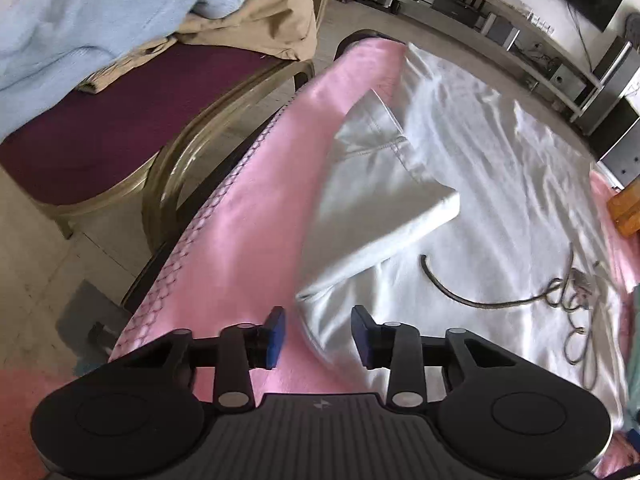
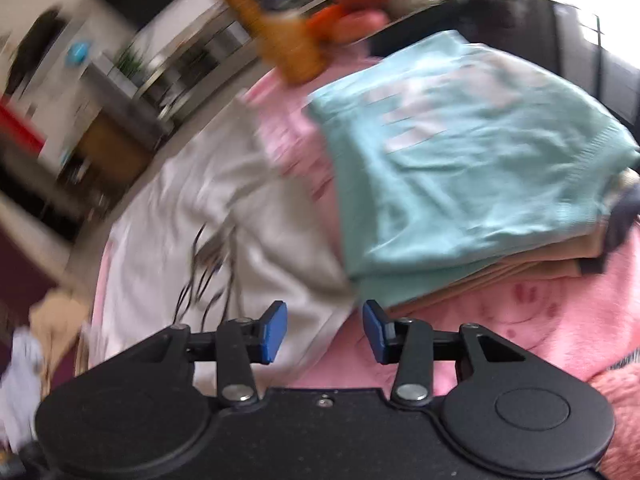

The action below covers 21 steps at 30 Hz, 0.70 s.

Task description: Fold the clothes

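A white garment [image 1: 460, 184] lies spread on a pink blanket [image 1: 248, 216], with one sleeve [image 1: 384, 216] folded in over its body and a dark line print [image 1: 480, 296] on it. My left gripper [image 1: 319, 334] hangs open over the garment's near left edge, with cloth below the blue pads but not pinched. In the right wrist view, which is blurred, my right gripper [image 2: 325, 332] is open above the near right edge of the white garment [image 2: 224, 216], nothing gripped. Close to its right lies a stack of folded clothes, teal top [image 2: 460, 152] over tan [image 2: 500, 268].
A chair with a maroon seat [image 1: 120, 120] stands left of the bed, carrying a light blue sweater [image 1: 80, 20] and a beige garment [image 1: 272, 12]. Metal shelving [image 1: 520, 40] lines the far wall. Orange plush toys [image 2: 320, 20] sit beyond the folded stack.
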{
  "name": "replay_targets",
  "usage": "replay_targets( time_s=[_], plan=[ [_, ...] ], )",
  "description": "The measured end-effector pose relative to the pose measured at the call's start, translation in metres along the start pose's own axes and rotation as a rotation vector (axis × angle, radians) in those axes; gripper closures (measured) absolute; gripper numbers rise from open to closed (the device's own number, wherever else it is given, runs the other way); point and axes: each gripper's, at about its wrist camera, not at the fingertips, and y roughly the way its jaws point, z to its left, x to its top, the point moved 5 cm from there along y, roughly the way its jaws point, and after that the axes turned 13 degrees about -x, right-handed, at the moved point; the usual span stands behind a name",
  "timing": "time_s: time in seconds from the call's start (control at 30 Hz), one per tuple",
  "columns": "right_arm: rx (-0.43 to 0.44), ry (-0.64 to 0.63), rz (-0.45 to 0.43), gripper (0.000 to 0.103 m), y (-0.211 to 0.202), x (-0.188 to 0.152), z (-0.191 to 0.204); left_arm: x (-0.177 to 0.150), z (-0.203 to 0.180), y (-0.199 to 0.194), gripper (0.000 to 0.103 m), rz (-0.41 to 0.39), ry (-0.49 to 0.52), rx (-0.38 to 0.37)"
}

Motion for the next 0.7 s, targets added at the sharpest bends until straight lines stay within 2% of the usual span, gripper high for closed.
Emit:
replay_targets(
  time_s=[0.07, 0.23, 0.37, 0.47, 0.7],
  plan=[
    [-0.008, 0.052, 0.028, 0.071, 0.006, 0.001, -0.009, -0.001, -0.003, 0.007, 0.076, 0.008, 0.017, 0.027],
    [0.017, 0.073, 0.127, 0.07, 0.028, -0.009, -0.009, -0.002, -0.003, 0.015, 0.073, 0.006, 0.045, 0.073],
    [0.09, 0.077, 0.211, 0.069, 0.037, -0.021, 0.002, -0.002, -0.002, 0.015, 0.073, -0.004, 0.046, 0.066],
    [0.158, -0.029, 0.276, 0.066, 0.037, -0.037, 0.02, -0.001, -0.001, 0.015, 0.073, -0.007, 0.045, 0.068],
    [0.194, -0.341, 0.253, 0.066, 0.022, -0.066, 0.063, -0.001, -0.002, 0.015, 0.074, -0.009, 0.056, 0.075]
  ],
)
